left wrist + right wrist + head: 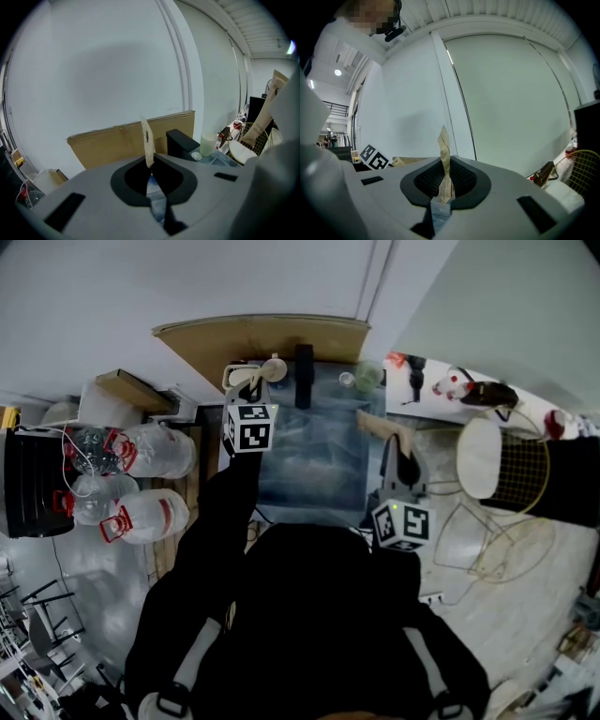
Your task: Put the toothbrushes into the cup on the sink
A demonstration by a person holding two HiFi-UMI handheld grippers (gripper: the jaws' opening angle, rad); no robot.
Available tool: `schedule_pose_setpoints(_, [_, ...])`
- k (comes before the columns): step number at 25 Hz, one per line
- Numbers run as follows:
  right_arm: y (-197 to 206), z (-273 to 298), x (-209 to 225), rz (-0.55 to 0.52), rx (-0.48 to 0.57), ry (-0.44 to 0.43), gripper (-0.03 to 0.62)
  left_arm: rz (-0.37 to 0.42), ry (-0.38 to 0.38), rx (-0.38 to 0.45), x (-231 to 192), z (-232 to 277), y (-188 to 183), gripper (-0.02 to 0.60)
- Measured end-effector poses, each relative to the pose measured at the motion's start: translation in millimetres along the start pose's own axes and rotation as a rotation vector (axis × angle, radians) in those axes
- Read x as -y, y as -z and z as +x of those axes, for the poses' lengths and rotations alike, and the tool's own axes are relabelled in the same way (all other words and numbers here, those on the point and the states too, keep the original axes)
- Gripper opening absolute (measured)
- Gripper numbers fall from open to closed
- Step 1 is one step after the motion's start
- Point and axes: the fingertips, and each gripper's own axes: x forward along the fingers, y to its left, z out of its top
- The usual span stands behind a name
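In the left gripper view my left gripper (149, 161) is shut on a pale, flat paper-wrapped toothbrush (147, 138) that sticks up between the jaws. In the head view the left gripper (251, 382) is over the far left corner of the bluish sink (314, 465). A pale translucent cup (207, 143) stands to the right beyond a black block (180, 140); the cup (367, 377) is at the sink's far right. My right gripper (444, 187) is shut on a brown paper-wrapped toothbrush (445, 159). The right gripper (401, 452) holds it over the sink's right edge.
A cardboard sheet (262, 337) leans against the wall behind the sink. Large water bottles (141, 451) and a black crate (36, 479) stand at the left. A wire basket (527, 474) and a white round lid (480, 457) are at the right.
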Motion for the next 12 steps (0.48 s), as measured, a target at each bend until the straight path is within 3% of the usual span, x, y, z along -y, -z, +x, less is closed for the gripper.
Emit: schedule_pose_setpoints(12, [2,6,5,0.004,-0.009,-0.001,0.034,0.014,0.004,-0.076,1,26,13,0.005])
